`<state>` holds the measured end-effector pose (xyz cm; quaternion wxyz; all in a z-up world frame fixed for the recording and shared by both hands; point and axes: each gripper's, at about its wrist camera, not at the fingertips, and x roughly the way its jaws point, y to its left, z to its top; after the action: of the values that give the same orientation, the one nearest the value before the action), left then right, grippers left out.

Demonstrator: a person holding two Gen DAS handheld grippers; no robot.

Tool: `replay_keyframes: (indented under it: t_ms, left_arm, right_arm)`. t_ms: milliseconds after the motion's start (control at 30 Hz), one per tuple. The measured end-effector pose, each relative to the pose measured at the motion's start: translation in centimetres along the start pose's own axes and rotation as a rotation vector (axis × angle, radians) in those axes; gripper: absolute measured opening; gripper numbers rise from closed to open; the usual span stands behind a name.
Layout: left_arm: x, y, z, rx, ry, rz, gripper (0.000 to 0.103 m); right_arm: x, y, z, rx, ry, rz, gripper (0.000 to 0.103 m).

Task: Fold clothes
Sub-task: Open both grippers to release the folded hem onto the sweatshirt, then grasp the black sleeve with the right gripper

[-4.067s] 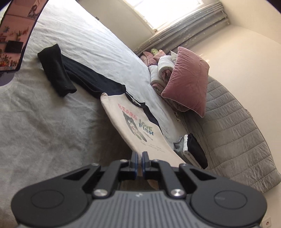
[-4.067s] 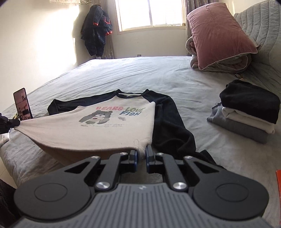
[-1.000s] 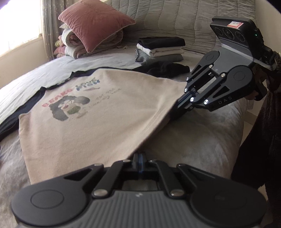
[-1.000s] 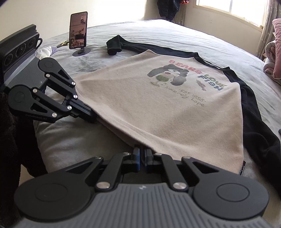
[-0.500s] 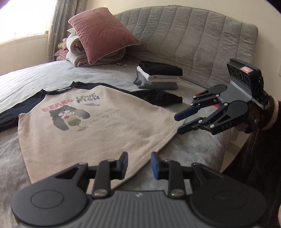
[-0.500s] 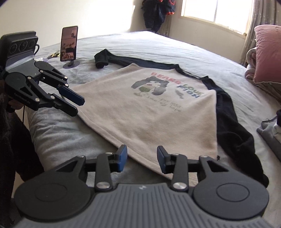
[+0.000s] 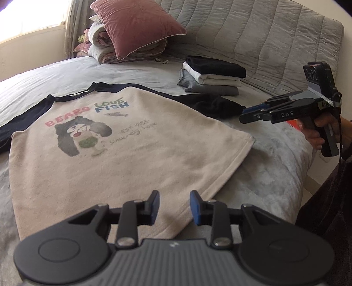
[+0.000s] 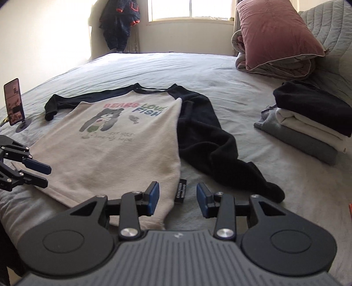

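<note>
From the left wrist, the left tool [image 7: 173, 206] has its jaws opening, nothing clamped, over the hem of the beige raglan shirt [image 7: 123, 149], which lies flat on the grey bed [image 7: 270, 176]. A quilted headboard [image 7: 253, 37] backs a stack of folded clothes [image 7: 211, 76] and a pink pillow [image 7: 136, 24].

From the right wrist, the right tool [image 8: 177, 199] stands apart and empty above the shirt's corner (a black label shows there). A phone [image 8: 13, 104] stands on the bed; a window [image 8: 190, 10] lights the far wall.

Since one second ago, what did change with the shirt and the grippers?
Both grippers let go of the hem of the beige bear-print shirt with dark sleeves, now flat on the grey bed. Left gripper, jaws opening, and right gripper have pulled back. The folded clothes pile is unchanged.
</note>
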<state>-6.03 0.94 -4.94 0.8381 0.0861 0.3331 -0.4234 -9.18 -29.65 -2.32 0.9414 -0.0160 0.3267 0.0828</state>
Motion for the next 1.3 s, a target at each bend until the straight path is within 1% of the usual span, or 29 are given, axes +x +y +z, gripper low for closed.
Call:
replay_keyframes:
  t_ms: [100,333,467,567,667,800,933,1000,1067,1133,1167,1233,1300]
  left_arm:
    - [0.7,-0.2,0.9,-0.018,-0.005,0.011,0.041]
    - [3.1,-0.8,2.8,-0.043,0.005,0.022,0.042]
    - [4.3,-1.0,3.4,-0.06,0.013,0.042,0.047]
    - [5.0,-0.7,3.6,-0.083,0.021,0.059,0.047]
    - [5.6,-0.4,3.9,-0.106,0.023,0.069,0.048]
    - [6.4,-0.2,4.2,-0.125,0.034,0.09,0.049]
    - [6.8,0.3,4.5,-0.149,0.057,0.128,0.049]
    - [6.7,0.7,4.7,-0.168,0.061,0.13,0.049]
    - [6.7,1.0,4.8,-0.179,0.063,0.135,0.049]
    - [6.6,1.3,4.9,-0.191,0.063,0.137,0.049]
    - [6.6,1.4,4.9,-0.198,0.063,0.136,0.049]
    - [6.5,1.6,5.0,-0.209,0.06,0.14,0.049]
    - [6.4,1.9,5.1,-0.221,0.058,0.145,0.049]
  right_arm:
    - [0.3,-1.1,0.1,0.017,-0.008,-0.049,0.042]
    - [1.1,-2.7,1.4,0.067,-0.024,-0.111,0.043]
    - [1.5,-3.5,2.5,0.095,-0.041,-0.126,0.045]
    - [1.9,-4.3,3.3,0.121,-0.048,-0.13,0.045]
    - [2.7,-5.0,4.1,0.141,-0.039,-0.13,0.045]
    - [4.0,-5.5,4.7,0.136,-0.03,-0.146,0.045]
    - [5.4,-6.1,5.0,0.177,0.008,-0.134,0.045]
    - [6.0,-6.1,5.1,0.189,0.031,-0.134,0.043]
    - [6.4,-6.0,5.3,0.192,0.046,-0.131,0.03]
    - [6.7,-5.8,5.5,0.196,0.058,-0.126,0.024]
    - [6.8,-5.7,5.6,0.198,0.059,-0.123,0.018]
    - [6.8,-5.4,6.0,0.198,0.055,-0.127,0.011]
    - [6.6,-5.2,6.4,0.196,0.045,-0.129,0.008]
